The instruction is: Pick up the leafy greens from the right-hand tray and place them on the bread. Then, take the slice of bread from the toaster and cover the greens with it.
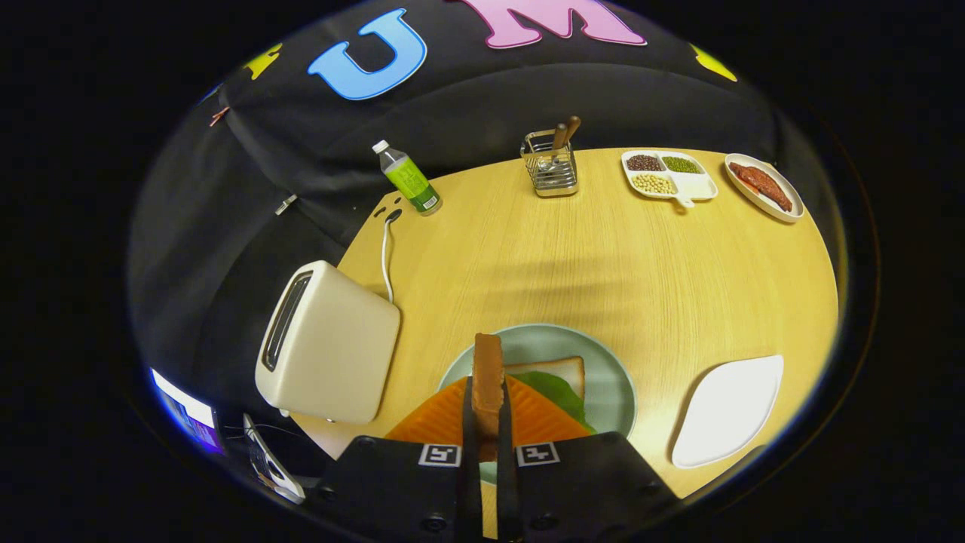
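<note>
- The tongs (488,411) are clamping a slice of toast (488,369) edge-on, both fingers pressing on its two faces, so it is standing upright between them.
- Directly beneath the held slice, a pale green plate (614,377) is sitting on the desk (603,264), carrying a slice of bread (562,371) with the leafy greens (558,392) lying on top of it.
- To the right of the plate, a white leaf-shaped tray (727,411) is lying flat on the desk, near its edge.
- To the left of the plate, a cream toaster (332,343) is standing at the desk's corner, slot facing up, with its white cord (386,260) running back toward the far edge.
- Farther back, a green-labelled bottle (407,178) is standing at the desk's left rear edge.
- Near the middle of the far edge, a wire utensil holder (550,167) is holding wooden-handled utensils (564,134).
- To its right, a white divided dish (669,176) is showing dark, green and pale beans in separate compartments.
- At the far right, an oval plate (763,187) is carrying a reddish-brown piece of food.
</note>
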The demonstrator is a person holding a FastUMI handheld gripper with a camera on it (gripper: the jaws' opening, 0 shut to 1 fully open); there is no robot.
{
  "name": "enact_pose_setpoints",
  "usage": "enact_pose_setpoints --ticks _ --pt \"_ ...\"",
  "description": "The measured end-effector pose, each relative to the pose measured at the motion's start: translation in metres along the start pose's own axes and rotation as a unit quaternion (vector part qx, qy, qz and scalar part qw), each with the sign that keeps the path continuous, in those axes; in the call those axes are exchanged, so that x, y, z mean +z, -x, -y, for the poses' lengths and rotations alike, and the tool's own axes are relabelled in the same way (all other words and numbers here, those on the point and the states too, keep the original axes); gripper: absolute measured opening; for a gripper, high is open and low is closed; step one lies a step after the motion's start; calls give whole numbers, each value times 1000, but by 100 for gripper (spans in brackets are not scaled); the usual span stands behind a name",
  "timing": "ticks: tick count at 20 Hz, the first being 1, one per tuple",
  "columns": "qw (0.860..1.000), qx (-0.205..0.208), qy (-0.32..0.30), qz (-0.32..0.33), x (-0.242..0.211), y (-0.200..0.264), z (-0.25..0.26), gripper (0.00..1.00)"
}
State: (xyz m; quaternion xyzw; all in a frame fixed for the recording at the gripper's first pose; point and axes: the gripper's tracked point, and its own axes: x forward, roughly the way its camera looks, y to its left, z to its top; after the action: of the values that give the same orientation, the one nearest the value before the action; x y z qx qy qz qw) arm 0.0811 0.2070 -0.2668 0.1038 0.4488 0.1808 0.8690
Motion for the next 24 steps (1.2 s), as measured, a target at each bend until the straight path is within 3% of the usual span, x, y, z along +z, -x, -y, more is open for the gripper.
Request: enact_pose_setpoints --ticks 3,5,6,7,10,11,13,16,24 --pt "999 -32 15 -4 -1 -3 21 17" --pt "998 -60 25 -9 -4 -2 38 27" --pt "997 -68 31 -10 -6 -2 42 39" --pt "996 -78 37 -8 -6 0 47 40" --pt "994 -97 55 -7 -11 6 53 70" --pt "994 -96 56 -3 -10 9 51 71" --pt "992 -105 62 26 1 20 49 89" --pt "987 -118 70 84 20 48 43 100" --pt "952 -146 93 252 75 158 28 99"
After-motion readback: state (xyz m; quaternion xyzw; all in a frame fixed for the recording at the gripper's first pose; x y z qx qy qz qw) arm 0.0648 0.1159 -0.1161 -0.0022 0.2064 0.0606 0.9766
